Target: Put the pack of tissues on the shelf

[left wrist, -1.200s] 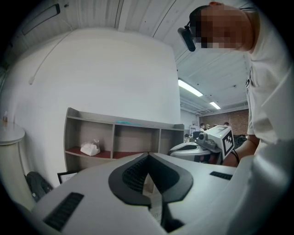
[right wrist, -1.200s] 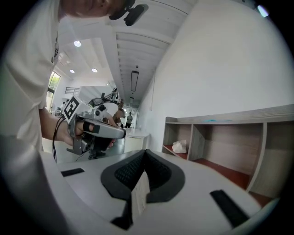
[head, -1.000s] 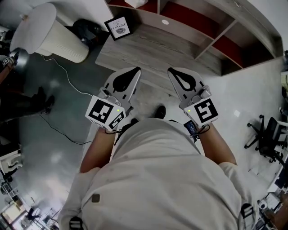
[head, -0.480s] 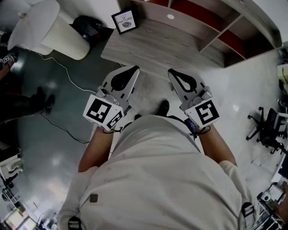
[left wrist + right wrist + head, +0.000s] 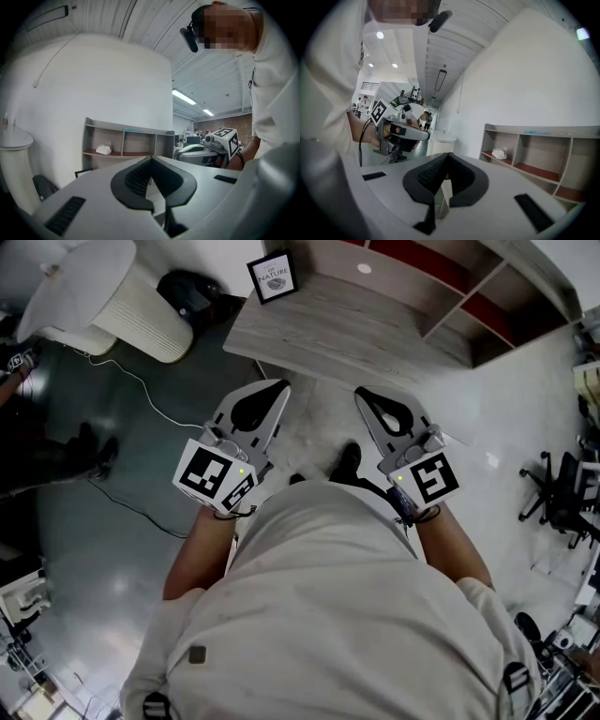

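Tissues [image 5: 103, 150] lay in left compartment of shelf [image 5: 123, 140], well ahead of both tongs; neither clearly nearer, long axis too small to tell. Left tongs [image 5: 277, 388], right tongs [image 5: 362, 395] together, empty. Placing looked done.

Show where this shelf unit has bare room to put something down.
In the grey wooden shelf unit, the middle and right compartments look bare; the left one holds a white tissue pack. The top is free between the black-framed picture and the small white disc.
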{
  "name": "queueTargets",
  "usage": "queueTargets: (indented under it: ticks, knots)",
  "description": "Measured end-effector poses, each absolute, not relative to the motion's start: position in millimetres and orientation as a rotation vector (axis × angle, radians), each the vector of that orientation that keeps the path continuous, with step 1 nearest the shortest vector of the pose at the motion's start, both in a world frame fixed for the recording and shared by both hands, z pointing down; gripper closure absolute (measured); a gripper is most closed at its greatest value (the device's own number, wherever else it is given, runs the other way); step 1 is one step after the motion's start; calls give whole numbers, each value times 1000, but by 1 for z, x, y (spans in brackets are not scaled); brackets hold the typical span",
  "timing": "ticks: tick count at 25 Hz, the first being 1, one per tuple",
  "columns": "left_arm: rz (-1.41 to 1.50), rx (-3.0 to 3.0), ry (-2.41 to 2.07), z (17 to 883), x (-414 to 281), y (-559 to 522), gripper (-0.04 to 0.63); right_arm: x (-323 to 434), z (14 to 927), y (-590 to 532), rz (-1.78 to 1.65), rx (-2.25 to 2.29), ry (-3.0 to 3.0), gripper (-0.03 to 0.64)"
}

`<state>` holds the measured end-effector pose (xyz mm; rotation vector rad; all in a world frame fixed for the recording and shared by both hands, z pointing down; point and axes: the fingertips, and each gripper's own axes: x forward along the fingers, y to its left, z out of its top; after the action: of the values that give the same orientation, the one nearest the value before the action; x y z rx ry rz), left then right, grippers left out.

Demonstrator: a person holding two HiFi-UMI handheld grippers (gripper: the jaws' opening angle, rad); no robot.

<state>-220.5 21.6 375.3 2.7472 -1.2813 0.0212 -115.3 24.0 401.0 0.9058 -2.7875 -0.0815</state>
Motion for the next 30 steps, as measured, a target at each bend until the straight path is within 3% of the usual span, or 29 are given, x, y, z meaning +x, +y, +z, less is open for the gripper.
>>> queueTargets:
  ticks: [30]
  knots:
    - [50,2772,-1208,399,-255,106,580,-134,429,118,-47,1002,-2738,597]
